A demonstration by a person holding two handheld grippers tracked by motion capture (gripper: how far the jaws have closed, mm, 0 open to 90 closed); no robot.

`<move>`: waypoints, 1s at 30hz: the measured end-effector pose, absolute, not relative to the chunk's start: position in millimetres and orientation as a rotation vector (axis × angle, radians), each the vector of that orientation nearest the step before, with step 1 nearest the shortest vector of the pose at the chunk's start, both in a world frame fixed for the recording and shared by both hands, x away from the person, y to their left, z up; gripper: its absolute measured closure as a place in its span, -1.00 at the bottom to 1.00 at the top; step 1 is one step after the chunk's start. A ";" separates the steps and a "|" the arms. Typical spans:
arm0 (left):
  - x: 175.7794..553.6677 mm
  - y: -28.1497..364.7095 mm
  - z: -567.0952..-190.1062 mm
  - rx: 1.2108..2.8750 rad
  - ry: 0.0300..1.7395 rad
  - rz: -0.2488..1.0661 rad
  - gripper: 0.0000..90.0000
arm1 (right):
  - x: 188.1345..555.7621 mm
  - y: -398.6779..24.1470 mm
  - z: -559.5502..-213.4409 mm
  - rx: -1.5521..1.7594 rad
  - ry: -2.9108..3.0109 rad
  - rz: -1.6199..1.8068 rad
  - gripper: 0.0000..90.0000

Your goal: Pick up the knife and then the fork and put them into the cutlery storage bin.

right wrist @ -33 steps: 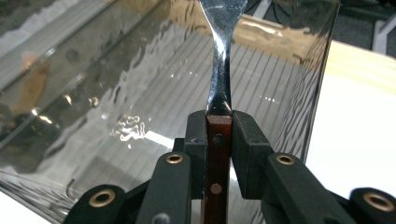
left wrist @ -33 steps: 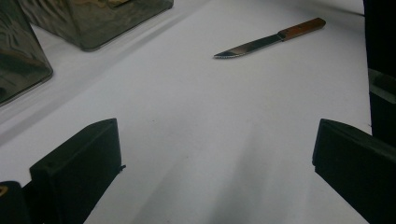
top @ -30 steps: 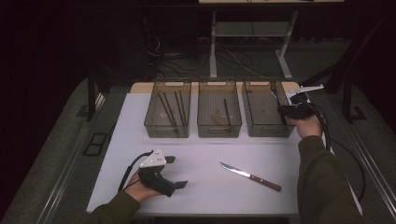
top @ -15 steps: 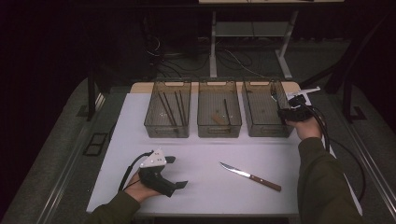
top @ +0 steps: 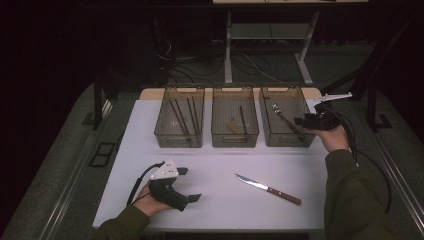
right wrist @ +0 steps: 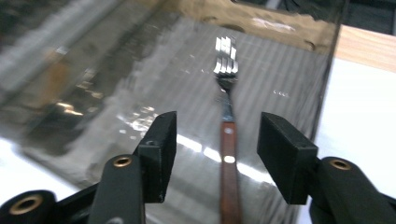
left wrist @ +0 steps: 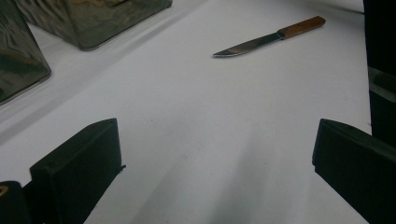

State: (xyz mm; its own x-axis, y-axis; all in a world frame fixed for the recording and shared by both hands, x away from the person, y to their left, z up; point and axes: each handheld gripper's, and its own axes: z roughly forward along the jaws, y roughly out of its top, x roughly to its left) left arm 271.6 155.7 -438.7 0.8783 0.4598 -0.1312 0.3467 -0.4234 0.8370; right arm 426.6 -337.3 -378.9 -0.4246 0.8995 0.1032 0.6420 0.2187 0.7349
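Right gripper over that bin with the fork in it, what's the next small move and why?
Probably lift the right gripper up and away from the right bin. Its jaws stand open, apart from the fork, which lies in the bin; the knife waits on the table.

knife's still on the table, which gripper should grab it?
Left, probably. The left gripper rests open on the table, jaws facing the knife. The right gripper is at the right bin, over the fork.
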 end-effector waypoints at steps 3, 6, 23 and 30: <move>271.8 155.9 -438.8 2.054 0.585 0.142 -0.99 | 415.5 -334.1 -371.8 1.405 2.170 1.084 -0.10; 271.5 155.8 -438.7 2.054 0.588 0.147 -0.99 | 401.8 -330.9 -367.4 1.366 2.172 1.132 -0.16; 270.7 155.7 -439.2 2.052 0.604 0.152 -0.99 | 336.3 -319.9 -374.4 1.235 2.213 1.329 -0.25; 270.3 155.6 -439.0 2.052 0.603 0.152 -0.99 | 314.6 -310.9 -382.5 1.152 2.264 1.373 -0.31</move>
State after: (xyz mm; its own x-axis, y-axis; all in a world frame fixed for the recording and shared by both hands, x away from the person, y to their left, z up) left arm 270.3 155.6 -439.0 0.8702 0.4747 -0.1318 0.3559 -0.4207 0.8345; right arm 314.6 -310.9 -382.5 -0.6545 0.7354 0.1758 0.4958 0.2419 0.8340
